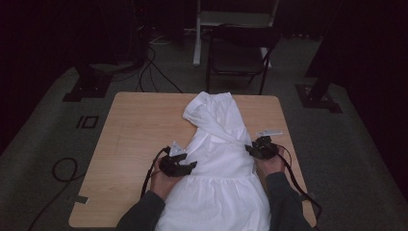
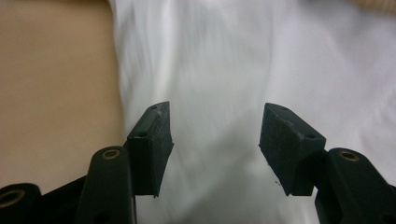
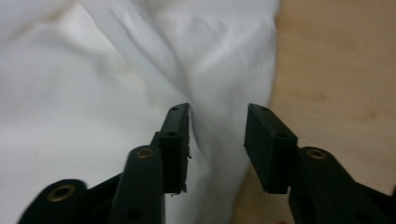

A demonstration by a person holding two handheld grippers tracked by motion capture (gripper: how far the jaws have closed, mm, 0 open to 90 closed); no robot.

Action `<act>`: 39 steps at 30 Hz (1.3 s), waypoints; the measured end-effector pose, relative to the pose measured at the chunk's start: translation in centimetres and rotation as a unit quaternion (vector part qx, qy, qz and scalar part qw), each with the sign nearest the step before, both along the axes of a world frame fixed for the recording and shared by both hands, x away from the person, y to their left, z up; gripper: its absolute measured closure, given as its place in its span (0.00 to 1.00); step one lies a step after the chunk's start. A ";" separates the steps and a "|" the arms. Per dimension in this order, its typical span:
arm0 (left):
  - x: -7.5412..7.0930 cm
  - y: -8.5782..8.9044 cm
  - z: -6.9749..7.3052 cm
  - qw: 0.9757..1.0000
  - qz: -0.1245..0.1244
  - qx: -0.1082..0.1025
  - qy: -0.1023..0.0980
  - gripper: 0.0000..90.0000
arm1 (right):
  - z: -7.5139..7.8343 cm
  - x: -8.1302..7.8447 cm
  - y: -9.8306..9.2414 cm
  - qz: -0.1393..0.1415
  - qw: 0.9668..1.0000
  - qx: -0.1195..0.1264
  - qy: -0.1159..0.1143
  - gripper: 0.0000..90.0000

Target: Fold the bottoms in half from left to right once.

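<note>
White dress spread flat on wooden counter. Left gripper jaws wide, right gripper jaws half-open over side edge, holding nothing. Could pinch one layer only, bunching fabric.

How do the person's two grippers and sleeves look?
Both grippers, left gripper and right gripper, are black, each with two flat-faced jaws, brass-coloured pivot rings and a grey three-cornered plate on top. A black cable trails from each. The sleeves are dark grey.

Soft matt white cloth garment lies on a smooth pale wooden table.
</note>
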State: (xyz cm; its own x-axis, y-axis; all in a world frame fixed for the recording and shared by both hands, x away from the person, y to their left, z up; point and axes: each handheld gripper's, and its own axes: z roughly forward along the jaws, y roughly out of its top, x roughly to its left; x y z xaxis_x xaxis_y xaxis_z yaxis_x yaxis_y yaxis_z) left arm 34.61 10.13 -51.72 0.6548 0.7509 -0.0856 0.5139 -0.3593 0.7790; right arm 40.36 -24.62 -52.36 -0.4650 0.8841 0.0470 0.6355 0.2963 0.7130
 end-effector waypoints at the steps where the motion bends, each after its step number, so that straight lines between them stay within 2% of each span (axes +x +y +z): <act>1: 0.8 -0.4 0.3 1.000 0.004 0.004 -0.003 0.48 | 0.3 0.1 0.3 0.006 1.000 0.001 -0.006 0.62; 3: 2.7 -1.2 0.4 1.000 0.006 0.010 -0.003 0.48 | 0.6 0.6 1.2 0.020 1.000 -0.004 -0.012 0.60; 5: 4.4 -2.1 -0.1 1.000 0.009 0.020 0.002 0.50 | 0.4 1.3 2.1 0.032 0.999 -0.013 -0.010 0.61; 6: 5.1 -2.5 -0.6 1.000 0.012 0.025 0.008 0.51 | 0.2 1.7 2.5 0.035 0.999 -0.019 -0.006 0.63; 7: 5.1 -2.5 -0.6 1.000 0.012 0.025 0.008 0.53 | 0.2 1.7 2.5 0.035 0.999 -0.019 -0.006 0.63; 8: 5.9 -2.8 -1.4 0.999 0.014 0.032 0.027 0.53 | -0.2 2.1 2.9 0.038 0.999 -0.025 0.001 0.65; 10: 6.3 -3.0 -2.6 0.997 0.014 0.048 0.053 0.57 | -1.0 2.6 3.4 0.035 0.999 -0.028 0.015 0.67; 12: 5.7 -2.9 -3.0 0.998 0.013 0.045 0.039 0.58 | -1.7 2.5 3.7 0.039 0.998 -0.032 0.023 0.67; 16: 4.4 -2.3 -3.1 0.998 0.012 0.055 0.031 0.61 | -2.1 1.4 3.8 0.034 0.999 -0.016 0.017 0.70; 18: 3.3 -2.0 -3.1 0.998 0.012 0.055 0.029 0.62 | -2.2 0.6 4.0 0.039 0.999 -0.018 0.015 0.70; 19: 3.3 -2.0 -3.1 0.998 0.012 0.055 0.029 0.63 | -2.2 0.6 4.0 0.039 0.999 -0.018 0.015 0.70; 20: 1.8 -1.6 -3.2 0.998 0.015 0.052 0.026 0.63 | -2.2 0.1 4.1 0.044 0.999 -0.020 0.015 0.70; 21: 1.1 -1.3 -3.3 0.998 0.016 0.050 0.025 0.64 | -2.3 -1.3 4.4 0.054 0.998 -0.021 0.013 0.70; 25: -1.8 -0.4 -3.5 0.999 0.018 0.036 0.025 0.65 | -2.3 -3.8 4.9 0.071 0.997 -0.020 0.012 0.70; 27: -3.1 -0.2 -3.5 0.999 0.013 0.043 0.023 0.66 | -2.3 -5.1 5.2 0.080 0.996 -0.022 0.014 0.70; 29: -4.1 -0.2 -3.3 0.998 -0.001 0.059 0.024 0.66 | -2.3 -6.3 5.3 0.092 0.995 -0.027 0.014 0.70; 31: -4.5 0.0 -3.1 0.998 -0.016 0.056 0.029 0.65 | -2.1 -7.1 5.5 0.106 0.994 -0.031 0.028 0.68; 32: -4.5 0.1 -3.1 0.998 -0.018 0.050 0.026 0.63 | -1.8 -7.1 5.6 0.110 0.993 -0.032 0.039 0.66; 33: -4.4 0.3 -3.1 0.999 -0.018 0.039 0.019 0.61 | -1.6 -7.0 5.6 0.111 0.993 -0.028 0.038 0.64; 35: -4.1 0.7 -3.0 1.000 -0.014 0.017 0.019 0.57 | -0.7 -6.6 5.8 0.115 0.993 -0.014 0.024 0.61; 36: -4.0 0.7 -2.9 1.000 -0.012 0.012 0.020 0.57 | 0.0 -6.2 6.0 0.118 0.993 -0.008 0.014 0.60; 38: -3.8 0.7 -2.9 1.000 -0.006 0.008 0.015 0.57 | 0.5 -5.9 6.3 0.121 0.993 -0.005 0.009 0.60; 39: -3.7 0.7 -2.9 1.000 -0.006 0.006 0.013 0.56 | 1.8 -5.1 7.2 0.138 0.990 0.001 -0.002 0.60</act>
